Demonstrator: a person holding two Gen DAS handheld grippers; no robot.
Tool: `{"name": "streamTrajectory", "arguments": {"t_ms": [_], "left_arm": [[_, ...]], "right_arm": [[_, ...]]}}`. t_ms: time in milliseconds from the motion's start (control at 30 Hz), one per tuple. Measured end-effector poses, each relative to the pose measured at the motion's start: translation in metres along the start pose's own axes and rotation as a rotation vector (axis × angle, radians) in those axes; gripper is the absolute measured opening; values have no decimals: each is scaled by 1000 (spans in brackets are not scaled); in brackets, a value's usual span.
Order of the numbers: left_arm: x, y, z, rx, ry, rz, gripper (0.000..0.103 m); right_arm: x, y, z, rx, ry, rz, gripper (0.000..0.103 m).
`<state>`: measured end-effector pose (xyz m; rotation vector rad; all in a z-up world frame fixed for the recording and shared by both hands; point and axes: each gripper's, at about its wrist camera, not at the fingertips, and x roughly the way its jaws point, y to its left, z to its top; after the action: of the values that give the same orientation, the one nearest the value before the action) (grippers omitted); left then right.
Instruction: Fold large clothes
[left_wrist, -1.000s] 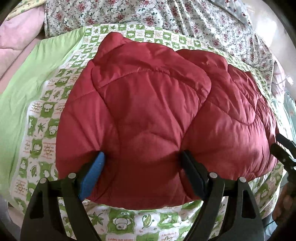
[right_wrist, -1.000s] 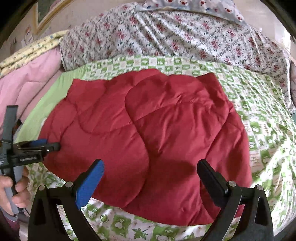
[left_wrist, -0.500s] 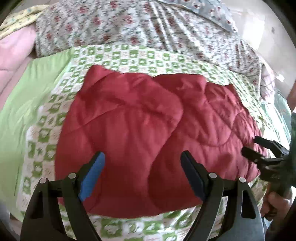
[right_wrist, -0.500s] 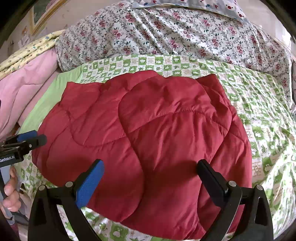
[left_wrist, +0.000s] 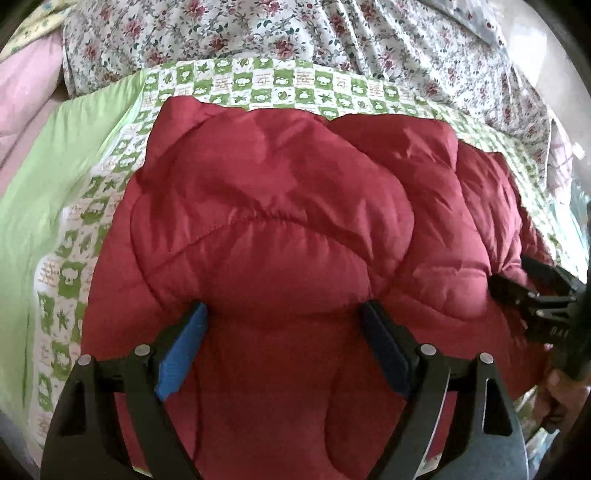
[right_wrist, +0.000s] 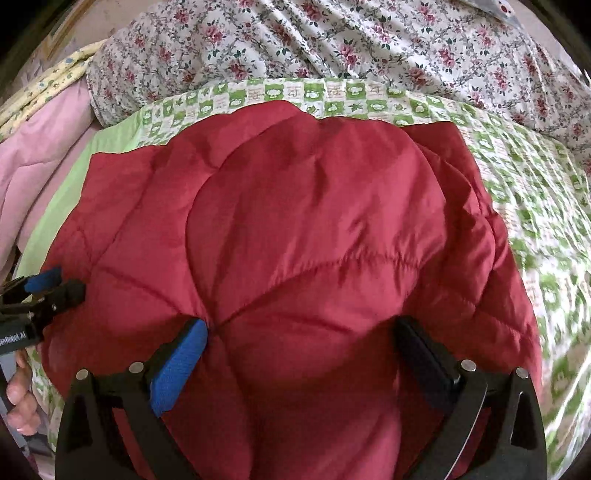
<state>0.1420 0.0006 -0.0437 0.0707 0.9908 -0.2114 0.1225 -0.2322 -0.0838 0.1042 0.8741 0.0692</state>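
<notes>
Red quilted jacket (left_wrist: 280, 236): lying folded on the green checked sheet (left_wrist: 74, 266), now filling more of both views than a second ago.
Left gripper (left_wrist: 284, 328): jaws opening, straddling the jacket's near edge, gripping nothing.
Right gripper (right_wrist: 299, 343): jaws spread wide over the jacket, nearer than before, holding nothing.

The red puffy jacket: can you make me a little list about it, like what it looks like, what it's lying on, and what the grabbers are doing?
thing: red jacket, quilted, folded
lies on: green checked sheet
behind it: flowery blanket
left gripper: jaws opening, over the jacket's near edge
right gripper: jaws wide, jacket between them
grip: none seen yet
</notes>
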Motion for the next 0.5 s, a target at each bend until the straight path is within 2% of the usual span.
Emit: {"name": "streamTrajectory", "arguments": {"t_ms": [167,267,367,433,500], "left_arm": [[8,-3,5,13,-1,33,92],[7,-4,4,20,-2,36,92],[7,-4,3,22,-4,38,92],[7,-4,3,22,-4,39,92],[7,-4,4,22,-5,40,92]], "right_arm": [[1,-3,3,17,3,14,102],[-23,-5,2,46,-41,40,95],[-48,-5,-1,47,-94,38,94],[-50,-3,-4,27,-77,25,94],[-34,-7,-7,20,-19,6,94]]}}
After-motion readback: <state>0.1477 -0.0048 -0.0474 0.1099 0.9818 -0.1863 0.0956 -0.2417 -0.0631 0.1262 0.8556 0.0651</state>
